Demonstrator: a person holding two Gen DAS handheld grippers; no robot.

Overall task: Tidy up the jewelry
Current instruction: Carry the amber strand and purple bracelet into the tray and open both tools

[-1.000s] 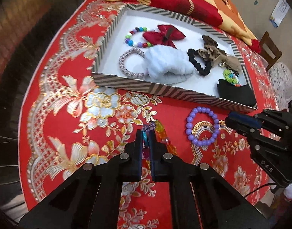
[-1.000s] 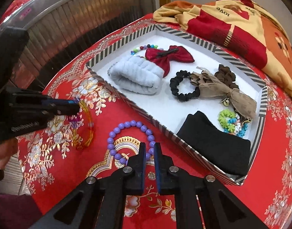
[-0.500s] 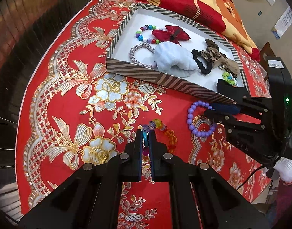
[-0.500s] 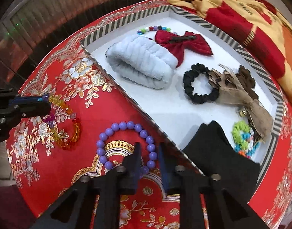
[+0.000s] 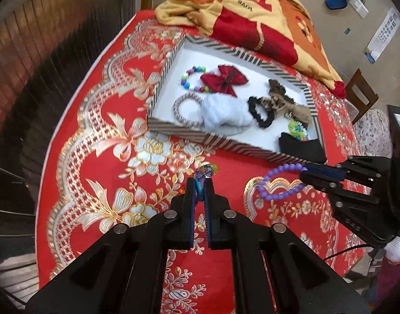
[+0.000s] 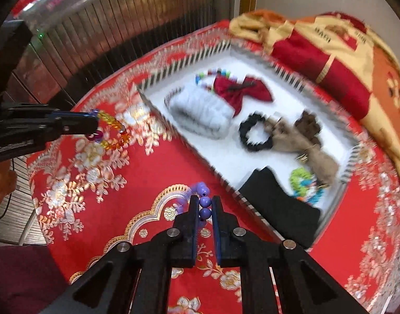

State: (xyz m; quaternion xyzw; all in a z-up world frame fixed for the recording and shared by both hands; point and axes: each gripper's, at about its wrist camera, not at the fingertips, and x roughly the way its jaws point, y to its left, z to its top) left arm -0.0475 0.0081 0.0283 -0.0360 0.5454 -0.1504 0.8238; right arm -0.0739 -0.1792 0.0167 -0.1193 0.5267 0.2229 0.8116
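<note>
Right gripper (image 6: 203, 206) pinches the purple bracelet (image 6: 203, 201); left gripper (image 5: 199, 191) clamps the amber bracelet (image 6: 113, 130) — both lifted off the cloth. The tray (image 5: 226, 145) lies just ahead, its long side facing both, the right nearer.

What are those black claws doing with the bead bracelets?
Someone is tidying jewelry into the striped tray. The left claw is pinching the amber bead bracelet, and the right claw is pinching the purple bead bracelet. Both bracelets are lifted off the red tablecloth, not yet in the tray.
</note>
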